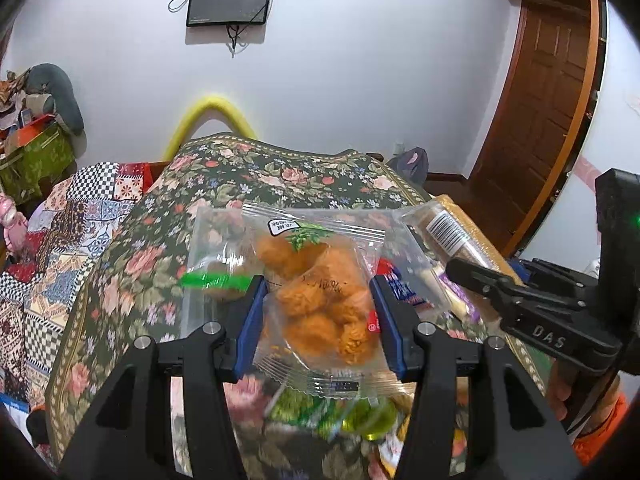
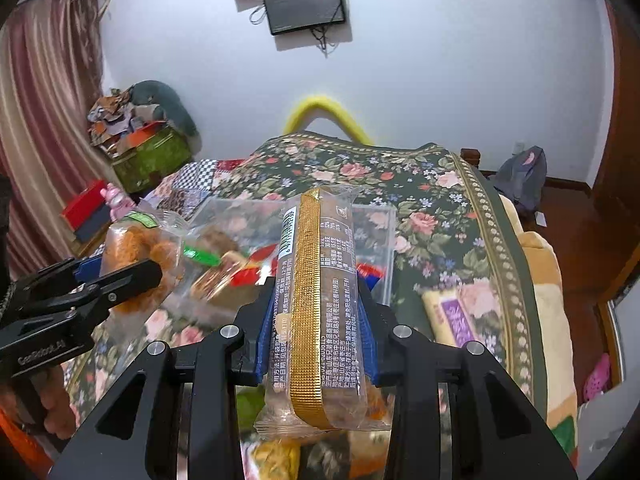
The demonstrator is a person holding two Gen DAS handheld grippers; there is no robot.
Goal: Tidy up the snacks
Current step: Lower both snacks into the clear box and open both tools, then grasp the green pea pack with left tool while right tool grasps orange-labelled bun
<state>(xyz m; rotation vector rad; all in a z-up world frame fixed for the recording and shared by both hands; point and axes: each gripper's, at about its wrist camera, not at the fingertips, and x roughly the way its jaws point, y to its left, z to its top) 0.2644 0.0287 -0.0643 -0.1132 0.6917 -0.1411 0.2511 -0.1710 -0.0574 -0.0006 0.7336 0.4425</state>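
Left tool (image 1: 318, 312) grasping a clear packet of orange puffs (image 1: 320, 304) across its middle, held above a clear plastic box (image 1: 208, 240) that sits on the flowered bedspread (image 1: 280, 172). Right tool (image 2: 318, 334) clenched on a long cake packet (image 2: 316, 300) with a gold strip, raised over the same box. Both packets judged light and soft, their film slippery and their contents crushable; the best hold is across the padded middle, with gentle pressure, rather than on the crimped ends. Legible writing: a barcode and small Chinese print with a nutrition table on the cake packet; a Chinese label on the puff packet, unreadable; "DAS" and "GenRobot.AI" on the tool bodies.
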